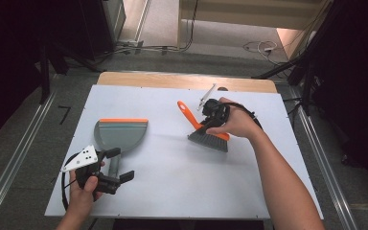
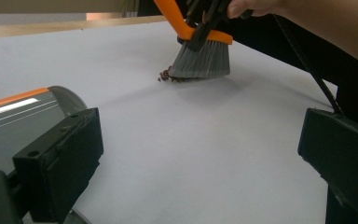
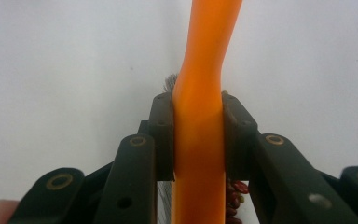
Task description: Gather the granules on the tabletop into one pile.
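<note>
A: Item one, left of the brush?
B: Left gripper (image 1: 116, 165), jaws spread wide either side of the grey dustpan's (image 1: 121, 134) handle, not closed on it. Orange lip faces away from the person.

A: Item two?
B: Brush (image 1: 210, 138), orange handle, grey bristles, on the white table (image 1: 172, 182) right of the dustpan. Right gripper (image 3: 198, 135) clamped on its handle.

A: Beside the bristles?
B: Small dark-red bits (image 2: 165, 75), at their dustpan-side edge.

A: Step?
B: Likely sweeping, early. Next probably needs the dustpan gripped and brought closer to the brush.
</note>
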The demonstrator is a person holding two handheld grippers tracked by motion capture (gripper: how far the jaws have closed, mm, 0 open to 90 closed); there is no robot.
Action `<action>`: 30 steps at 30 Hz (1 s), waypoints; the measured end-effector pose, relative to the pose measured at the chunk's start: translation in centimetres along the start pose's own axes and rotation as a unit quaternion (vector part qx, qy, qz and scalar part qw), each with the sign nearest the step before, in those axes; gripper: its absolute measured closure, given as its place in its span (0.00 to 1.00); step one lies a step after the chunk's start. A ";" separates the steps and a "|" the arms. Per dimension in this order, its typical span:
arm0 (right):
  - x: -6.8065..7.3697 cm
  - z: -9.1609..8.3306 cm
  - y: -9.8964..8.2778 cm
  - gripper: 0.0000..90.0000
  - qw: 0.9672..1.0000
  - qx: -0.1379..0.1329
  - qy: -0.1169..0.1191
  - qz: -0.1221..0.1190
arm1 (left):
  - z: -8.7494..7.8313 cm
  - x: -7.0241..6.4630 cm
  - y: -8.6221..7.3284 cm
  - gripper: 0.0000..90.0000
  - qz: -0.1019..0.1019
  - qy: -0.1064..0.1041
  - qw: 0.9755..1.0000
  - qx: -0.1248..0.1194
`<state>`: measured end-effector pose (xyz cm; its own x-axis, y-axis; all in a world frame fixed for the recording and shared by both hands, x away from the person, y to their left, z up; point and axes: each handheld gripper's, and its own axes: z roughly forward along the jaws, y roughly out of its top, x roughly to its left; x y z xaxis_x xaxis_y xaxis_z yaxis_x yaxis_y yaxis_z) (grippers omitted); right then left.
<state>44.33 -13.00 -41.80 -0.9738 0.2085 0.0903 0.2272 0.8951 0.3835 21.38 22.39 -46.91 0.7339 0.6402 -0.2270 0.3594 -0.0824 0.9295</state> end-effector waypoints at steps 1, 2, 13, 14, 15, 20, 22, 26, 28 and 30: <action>0.3 -0.3 0.1 0.76 1.000 -0.001 0.003 0.008 | 0.0 0.0 0.0 0.01 0.000 -0.001 1.000 -0.001; 0.4 -0.6 0.1 0.76 1.000 -0.009 0.002 0.010 | -0.1 0.0 0.0 0.01 0.001 0.000 1.000 -0.001; 2.3 0.6 4.0 0.76 0.994 -0.029 0.009 0.105 | -0.1 0.0 0.1 0.01 0.002 0.001 1.000 -0.001; 2.2 1.2 4.3 0.76 0.993 -0.027 0.010 0.117 | -0.1 0.0 0.1 0.01 0.003 0.001 1.000 0.000; 2.0 1.9 4.6 0.76 0.992 -0.020 0.015 0.127 | -0.1 0.0 0.1 0.01 0.003 0.001 1.000 0.000; 0.6 4.2 4.7 0.76 0.981 -0.002 0.015 0.194 | -0.2 0.1 0.1 0.01 0.001 0.000 1.000 -0.001; -0.3 4.2 4.3 0.76 0.976 -0.006 0.025 0.214 | -0.3 0.1 0.0 0.01 0.001 0.000 1.000 -0.001; -1.7 4.0 3.2 0.76 0.970 -0.010 0.026 0.240 | -0.3 0.2 0.0 0.01 0.000 0.000 1.000 -0.002; -2.3 3.5 2.5 0.76 0.968 -0.009 0.018 0.251 | -0.2 0.1 0.1 0.01 0.001 0.000 1.000 -0.001; -2.5 3.4 2.3 0.76 0.966 -0.009 0.012 0.259 | -0.2 0.1 0.1 0.01 0.001 -0.001 1.000 -0.001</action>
<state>47.24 -10.09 -44.27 -0.7290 0.6170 0.2966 0.6844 0.6656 0.2977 21.34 22.59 -46.80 0.7350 0.6393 -0.2262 0.3570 -0.0812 0.9306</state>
